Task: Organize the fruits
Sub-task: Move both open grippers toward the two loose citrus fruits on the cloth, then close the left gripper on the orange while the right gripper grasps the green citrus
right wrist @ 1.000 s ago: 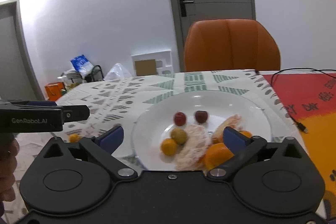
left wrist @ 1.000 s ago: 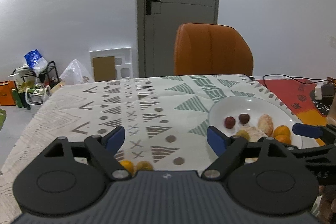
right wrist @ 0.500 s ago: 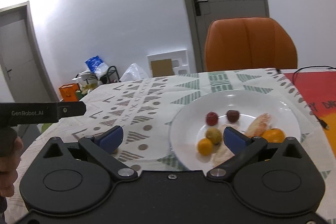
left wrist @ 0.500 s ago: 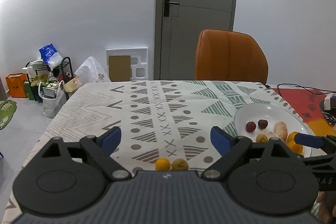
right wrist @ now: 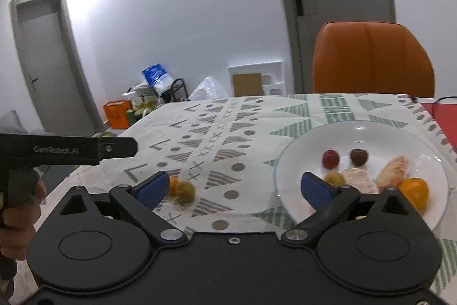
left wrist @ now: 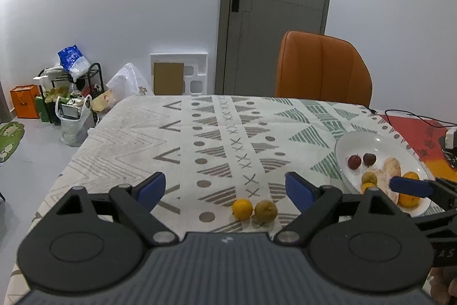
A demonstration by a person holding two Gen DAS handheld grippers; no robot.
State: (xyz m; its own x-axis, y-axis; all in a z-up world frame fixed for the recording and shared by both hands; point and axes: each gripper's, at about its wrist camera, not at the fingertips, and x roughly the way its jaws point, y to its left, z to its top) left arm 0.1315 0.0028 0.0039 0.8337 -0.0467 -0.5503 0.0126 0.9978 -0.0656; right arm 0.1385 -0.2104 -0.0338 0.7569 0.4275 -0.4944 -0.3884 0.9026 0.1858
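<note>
1. The left claw (left wrist: pixel 225 187) stood wide and empty above the worktop (left wrist: pixel 200 133).
2. The right claw (right wrist: pixel 234 187), empty, had just narrowed a little.
3. A small orange (left wrist: pixel 242 208) touched a greenish fruit (left wrist: pixel 265 211), possibly another citrus.
4. The rest sat on the white plate (right wrist: pixel 357 133).

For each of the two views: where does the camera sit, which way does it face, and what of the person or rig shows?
Left wrist: on the left gripper, facing across the table toward the door; open jaws frame two loose fruits; the right gripper's fingertip enters at right.
Right wrist: on the right gripper, facing the white plate of fruit; jaws open, just narrowing, empty; the left gripper's body and a hand show at left.
Shared: plate, loose fruits, orange chair, door.
</note>
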